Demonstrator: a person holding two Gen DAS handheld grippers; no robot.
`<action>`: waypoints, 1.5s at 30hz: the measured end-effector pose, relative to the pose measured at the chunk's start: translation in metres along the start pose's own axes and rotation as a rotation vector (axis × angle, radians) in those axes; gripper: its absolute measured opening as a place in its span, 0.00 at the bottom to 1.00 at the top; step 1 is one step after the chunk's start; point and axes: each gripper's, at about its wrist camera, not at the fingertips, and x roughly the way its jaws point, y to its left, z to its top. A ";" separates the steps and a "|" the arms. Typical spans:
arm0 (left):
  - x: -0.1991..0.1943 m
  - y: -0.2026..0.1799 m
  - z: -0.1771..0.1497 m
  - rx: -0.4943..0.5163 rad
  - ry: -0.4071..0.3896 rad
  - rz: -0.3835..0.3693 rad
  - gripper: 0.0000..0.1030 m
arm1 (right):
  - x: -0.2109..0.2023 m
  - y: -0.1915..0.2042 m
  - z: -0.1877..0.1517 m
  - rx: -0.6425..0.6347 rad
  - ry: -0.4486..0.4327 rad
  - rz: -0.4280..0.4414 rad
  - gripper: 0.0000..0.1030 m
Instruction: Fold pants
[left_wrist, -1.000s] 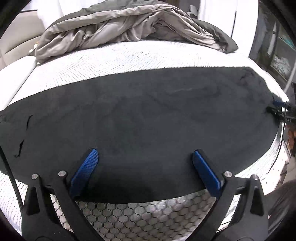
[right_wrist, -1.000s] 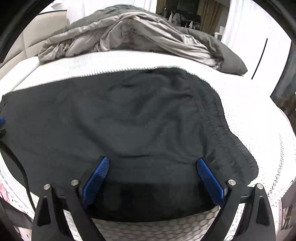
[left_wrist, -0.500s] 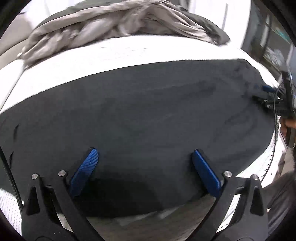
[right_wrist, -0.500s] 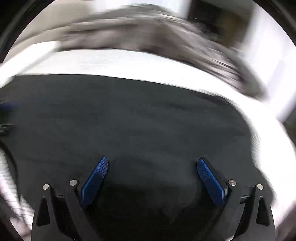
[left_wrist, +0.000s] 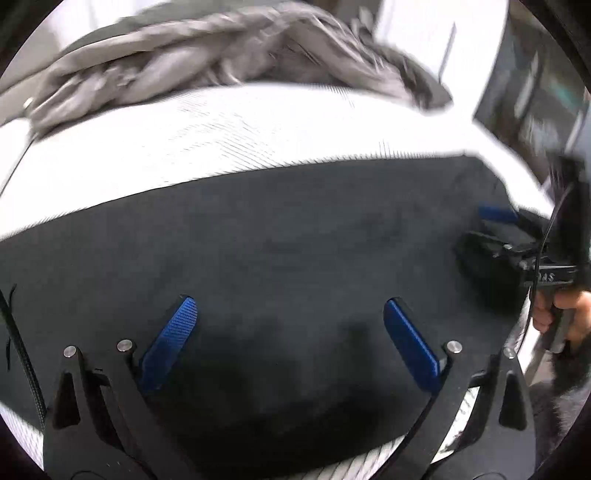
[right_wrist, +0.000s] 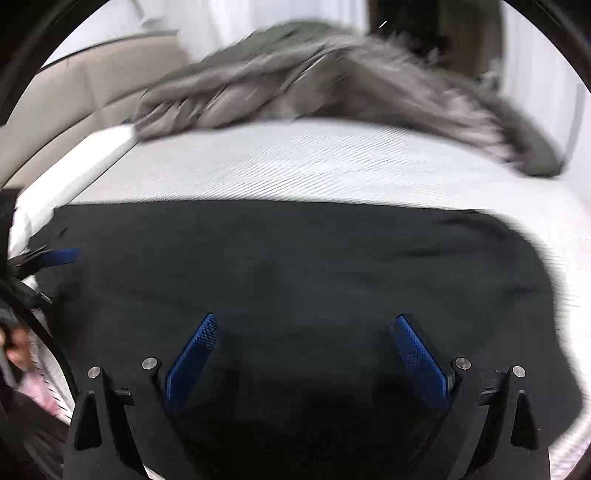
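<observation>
White mattress (right_wrist: 332, 162): black pants (right_wrist: 295, 266) apparently lying crosswise; both grippers (left_wrist: 290, 325) (right_wrist: 304, 341) spread wide.

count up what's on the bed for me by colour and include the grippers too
Black: 1, the pants
Grey: 1, the rumpled duvet
Blue-padded: 2, the left gripper and the right gripper, both open over the pants
Total: 4, all over the white mattress
</observation>
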 end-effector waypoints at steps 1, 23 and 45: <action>0.011 -0.005 0.001 0.030 0.038 0.024 0.97 | 0.014 0.009 0.004 -0.028 0.034 -0.007 0.95; -0.020 -0.018 -0.028 0.014 -0.066 -0.125 0.97 | -0.051 0.047 -0.031 -0.023 -0.131 0.029 0.95; -0.019 -0.041 -0.027 0.093 -0.023 -0.075 0.98 | -0.058 0.020 -0.070 0.035 -0.068 -0.010 0.94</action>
